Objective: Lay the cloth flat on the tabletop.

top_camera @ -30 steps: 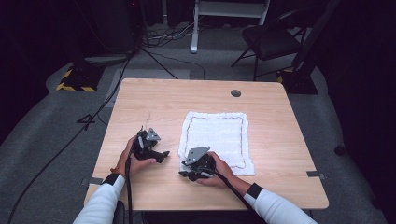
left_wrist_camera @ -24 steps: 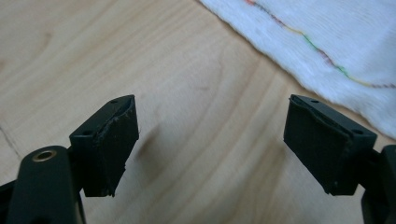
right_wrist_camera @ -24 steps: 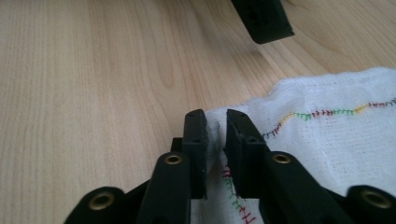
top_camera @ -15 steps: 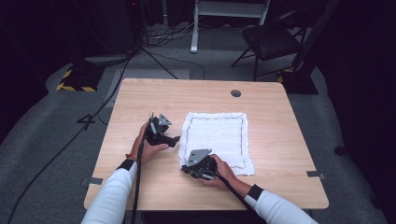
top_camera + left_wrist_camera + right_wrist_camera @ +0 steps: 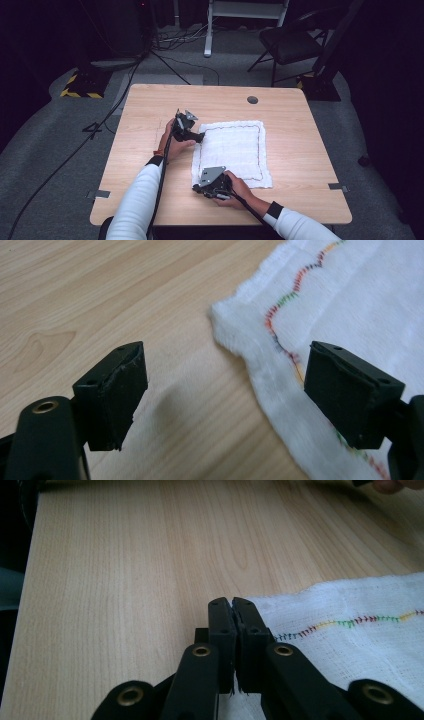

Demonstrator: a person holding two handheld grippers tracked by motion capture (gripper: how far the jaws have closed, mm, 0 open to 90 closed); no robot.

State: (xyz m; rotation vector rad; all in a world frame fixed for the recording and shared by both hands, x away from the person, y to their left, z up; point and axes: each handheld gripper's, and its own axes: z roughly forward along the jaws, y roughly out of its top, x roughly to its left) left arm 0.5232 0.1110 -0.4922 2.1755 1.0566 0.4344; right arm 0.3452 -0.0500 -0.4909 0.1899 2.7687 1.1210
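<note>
A white cloth [image 5: 232, 150] with a wavy coloured stitch line lies flat on the wooden table [image 5: 150, 110]. My left gripper [image 5: 202, 136] is at the cloth's far left corner. In the left gripper view it [image 5: 227, 357] stands open just above the table, one jaw over bare wood and the other over the cloth [image 5: 350, 300], with the corner between them. My right gripper [image 5: 196, 188] is at the cloth's near left corner. In the right gripper view its jaws [image 5: 232, 602] are pressed together on the edge of the cloth [image 5: 350, 640].
A round dark grommet [image 5: 252, 99] sits near the table's far edge. Behind the table stand a black chair [image 5: 290, 45] and a white stand, with cables across the grey floor. Bare wood lies left of the cloth.
My left hand has moved away from me along the cloth's left edge, from near the front to the far left corner. The right hand has stayed at the near left corner.
</note>
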